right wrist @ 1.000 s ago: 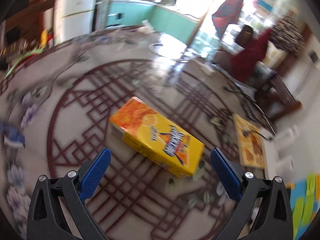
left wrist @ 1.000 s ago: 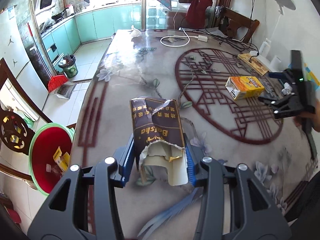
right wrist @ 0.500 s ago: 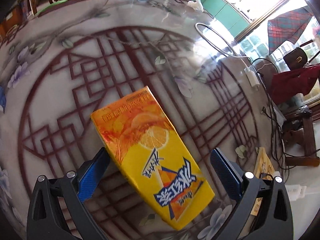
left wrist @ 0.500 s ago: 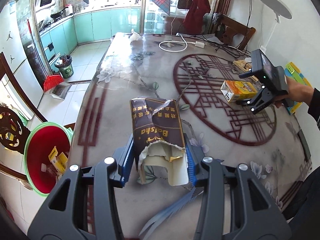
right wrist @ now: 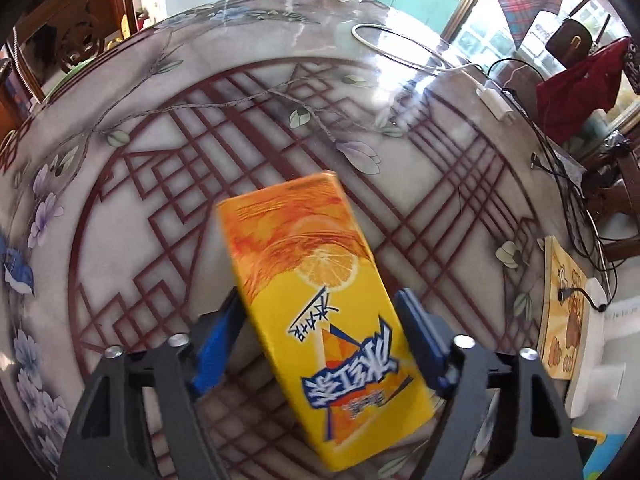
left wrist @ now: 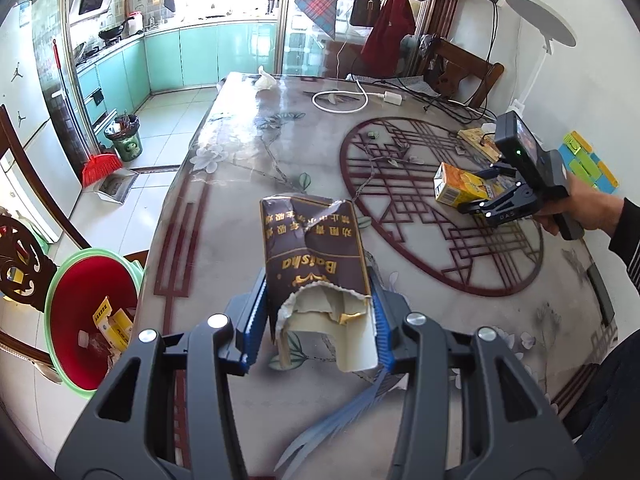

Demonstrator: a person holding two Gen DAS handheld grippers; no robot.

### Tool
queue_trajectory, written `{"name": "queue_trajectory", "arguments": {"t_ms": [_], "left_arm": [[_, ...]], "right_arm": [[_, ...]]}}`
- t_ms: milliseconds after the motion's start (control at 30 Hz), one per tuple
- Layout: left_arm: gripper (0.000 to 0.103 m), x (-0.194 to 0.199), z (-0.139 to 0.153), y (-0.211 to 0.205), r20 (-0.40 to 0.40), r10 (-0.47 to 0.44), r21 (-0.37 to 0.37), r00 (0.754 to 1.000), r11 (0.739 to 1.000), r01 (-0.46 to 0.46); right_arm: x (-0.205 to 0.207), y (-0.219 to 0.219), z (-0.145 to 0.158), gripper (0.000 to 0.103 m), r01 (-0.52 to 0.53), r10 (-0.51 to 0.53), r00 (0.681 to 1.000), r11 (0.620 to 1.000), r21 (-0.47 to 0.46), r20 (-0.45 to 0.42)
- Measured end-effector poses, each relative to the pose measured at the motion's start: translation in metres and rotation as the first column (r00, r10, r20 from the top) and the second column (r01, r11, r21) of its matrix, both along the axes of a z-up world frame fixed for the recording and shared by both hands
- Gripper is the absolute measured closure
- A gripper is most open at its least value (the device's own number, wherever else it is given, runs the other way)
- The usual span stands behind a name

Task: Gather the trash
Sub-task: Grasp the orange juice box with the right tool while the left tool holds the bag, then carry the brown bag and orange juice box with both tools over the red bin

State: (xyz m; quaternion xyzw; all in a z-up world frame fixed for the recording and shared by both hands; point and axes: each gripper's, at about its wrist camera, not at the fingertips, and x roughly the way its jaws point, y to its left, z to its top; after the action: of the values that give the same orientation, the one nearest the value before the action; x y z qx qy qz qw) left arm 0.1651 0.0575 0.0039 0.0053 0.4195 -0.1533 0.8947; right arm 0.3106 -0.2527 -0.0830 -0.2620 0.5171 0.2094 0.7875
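A torn brown carton [left wrist: 312,240] sticks forward out of my left gripper [left wrist: 318,304], which is shut on its ripped end above the table [left wrist: 240,184]. An orange juice carton [right wrist: 304,240] lies flat on the red lattice pattern, and it also shows in the left wrist view as the orange juice carton [left wrist: 456,188]. My right gripper [right wrist: 320,304] points steeply down and straddles its near end. Its jaws are closing, with the blue pads close beside the carton's long sides. In the left wrist view a hand [left wrist: 580,204] holds the right gripper [left wrist: 486,196] at the table's right.
A red bin with a green rim [left wrist: 76,280] stands on the floor left of the table, with wrappers inside. A white cable [left wrist: 340,100], black cords and a crumpled tissue [left wrist: 264,80] lie at the far end. A yellow board [right wrist: 564,304] sits right of the juice carton.
My right gripper came down over the juice carton and its jaws narrowed around it; the carton now lies more in line with the fingers. The left gripper kept still with the brown carton.
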Motion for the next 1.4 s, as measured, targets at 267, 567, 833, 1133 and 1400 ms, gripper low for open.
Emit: {"name": "queue_trajectory", "arguments": {"t_ms": [267, 567, 833, 1133, 1400], "left_arm": [[0.060, -0.006, 0.009, 0.011, 0.024, 0.026, -0.001, 0.999, 1.000, -0.026], [0.060, -0.019, 0.034, 0.042, 0.081, 0.074, -0.004, 0.994, 0.997, -0.073], [0.060, -0.032, 0.051, 0.099, 0.125, 0.178, 0.016, 0.976, 0.983, -0.182], [0.060, -0.033, 0.051, 0.192, 0.131, 0.354, 0.041, 0.926, 0.931, -0.362], [0.059, -0.027, 0.039, 0.261, 0.121, 0.469, 0.046, 0.875, 0.878, -0.477]], "right_arm": [[-0.047, 0.036, 0.022, 0.041, 0.037, -0.035, 0.995, 0.999, -0.025, 0.093], [-0.093, 0.109, 0.091, 0.042, 0.076, -0.095, 0.965, 0.994, 0.082, 0.246], [-0.117, 0.201, 0.138, 0.042, -0.004, -0.057, 0.948, 0.982, 0.190, 0.312], [-0.120, 0.312, 0.156, 0.042, -0.085, -0.015, 0.949, 0.950, 0.302, 0.315], [-0.108, 0.391, 0.144, 0.042, -0.109, 0.008, 0.961, 0.929, 0.353, 0.276]]}}
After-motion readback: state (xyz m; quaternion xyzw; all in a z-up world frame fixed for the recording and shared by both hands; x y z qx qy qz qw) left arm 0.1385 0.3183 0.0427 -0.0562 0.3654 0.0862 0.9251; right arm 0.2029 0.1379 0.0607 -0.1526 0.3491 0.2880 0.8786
